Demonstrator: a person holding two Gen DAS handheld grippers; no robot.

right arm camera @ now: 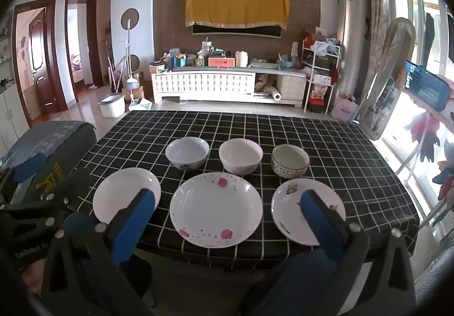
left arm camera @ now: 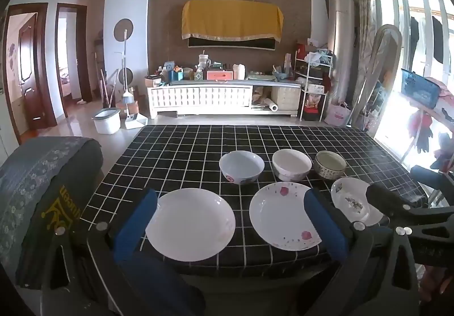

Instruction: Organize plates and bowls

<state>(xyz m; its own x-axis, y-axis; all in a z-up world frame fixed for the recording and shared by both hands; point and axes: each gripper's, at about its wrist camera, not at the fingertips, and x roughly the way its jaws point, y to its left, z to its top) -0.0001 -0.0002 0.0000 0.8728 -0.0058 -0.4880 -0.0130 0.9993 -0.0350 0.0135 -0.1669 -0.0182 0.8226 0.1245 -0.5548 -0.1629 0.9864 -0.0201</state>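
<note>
Both claws spread wide and empty: your left gripper point(left arm camera: 229, 219) frames the plain plate point(left arm camera: 190, 223), your right gripper point(right arm camera: 227, 211) the pink-flowered plate point(right arm camera: 216, 209), frame centre.

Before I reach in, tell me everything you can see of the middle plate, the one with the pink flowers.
The middle plate is round, white and shallow, glossy like glazed ceramic or melamine, with a gently raised rim. Pink flower prints and small dark speckles are scattered inside it. It looks empty, with no visible damage, and lies flat and upright on the black checked tablecloth near the table's front edge. It sits between two other plates and in front of a row of three bowls, touching none of them. Nothing else touches it.
</note>
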